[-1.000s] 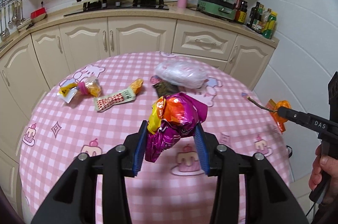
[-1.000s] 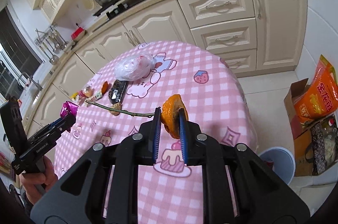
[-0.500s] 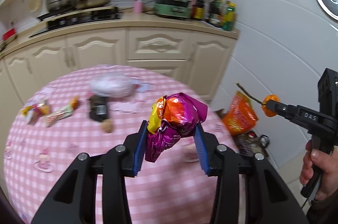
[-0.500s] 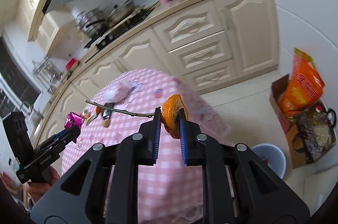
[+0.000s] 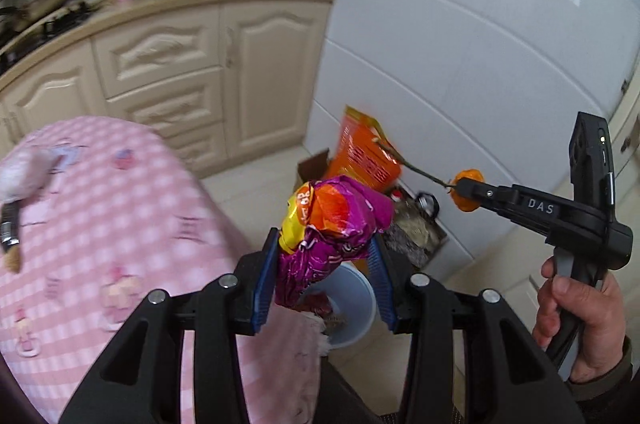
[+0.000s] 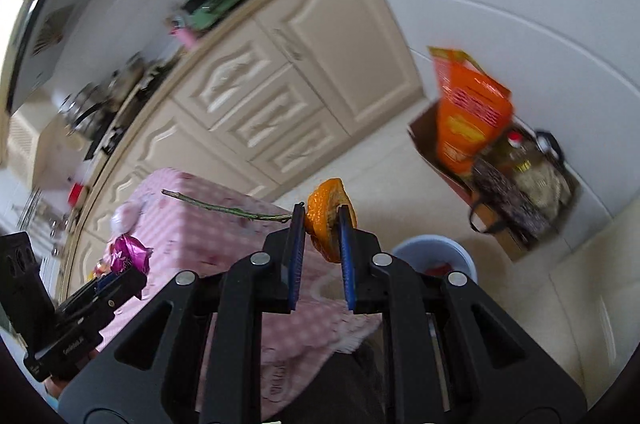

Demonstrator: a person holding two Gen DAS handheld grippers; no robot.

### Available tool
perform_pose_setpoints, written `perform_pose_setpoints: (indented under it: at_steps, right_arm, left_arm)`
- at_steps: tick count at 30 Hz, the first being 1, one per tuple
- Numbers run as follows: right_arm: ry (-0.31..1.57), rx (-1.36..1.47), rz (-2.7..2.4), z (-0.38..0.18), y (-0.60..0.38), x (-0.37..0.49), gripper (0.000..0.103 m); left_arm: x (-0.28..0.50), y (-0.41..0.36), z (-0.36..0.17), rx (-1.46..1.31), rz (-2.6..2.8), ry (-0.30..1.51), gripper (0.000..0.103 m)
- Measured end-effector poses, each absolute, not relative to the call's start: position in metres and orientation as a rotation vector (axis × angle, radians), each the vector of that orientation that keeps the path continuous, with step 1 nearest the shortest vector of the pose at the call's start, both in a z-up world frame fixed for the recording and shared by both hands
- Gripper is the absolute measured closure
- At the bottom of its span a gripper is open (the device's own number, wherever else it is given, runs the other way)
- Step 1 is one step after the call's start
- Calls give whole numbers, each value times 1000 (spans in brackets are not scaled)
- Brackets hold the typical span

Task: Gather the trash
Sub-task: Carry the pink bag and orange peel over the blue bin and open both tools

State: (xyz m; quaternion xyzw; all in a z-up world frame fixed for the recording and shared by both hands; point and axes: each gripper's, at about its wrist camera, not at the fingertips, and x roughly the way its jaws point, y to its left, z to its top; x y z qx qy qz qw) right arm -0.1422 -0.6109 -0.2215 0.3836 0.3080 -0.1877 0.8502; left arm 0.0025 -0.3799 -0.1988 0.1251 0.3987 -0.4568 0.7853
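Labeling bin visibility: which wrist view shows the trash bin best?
The right wrist view: the trash bin sits on the floor with its rim and inside mostly open to the camera. In the left wrist view the bin is half hidden behind the purple wrapper and the tongs.

Left gripper (image 5: 324,276) clamps a purple snack wrapper (image 5: 332,224) above the pale bin (image 5: 356,308)

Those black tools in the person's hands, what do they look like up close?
Each is a black plastic handheld gripper. The left gripper and the right gripper both have two angular black fingers lined with ribbed blue pads, fixed by silver screws. From the side, the right one shows white "DAS" lettering and a pistol-style handle. The right hand wears a dark sleeve cuff.
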Motion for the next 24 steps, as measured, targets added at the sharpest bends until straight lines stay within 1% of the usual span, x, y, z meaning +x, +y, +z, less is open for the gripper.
perform_pose_setpoints:
  at_steps: [9, 16, 23, 24]
  right_arm:
    - [725, 928, -438, -281, -636, -147, 86]
    - [786, 1008, -457, -319, -645, -139, 86]
    - [833, 1063, -463, -345, -652, -134, 85]
    - [842, 1073, -464, -349, -652, -132, 84]
  left_arm:
    - [4, -438, -260, 337, -1005, 1005, 61]
    - [9, -463, -304, 394, -1002, 1105, 61]
    - [12, -479, -327, 434, -1008, 1164, 61]
    - [13, -482, -330, 443, -1011, 1174, 59]
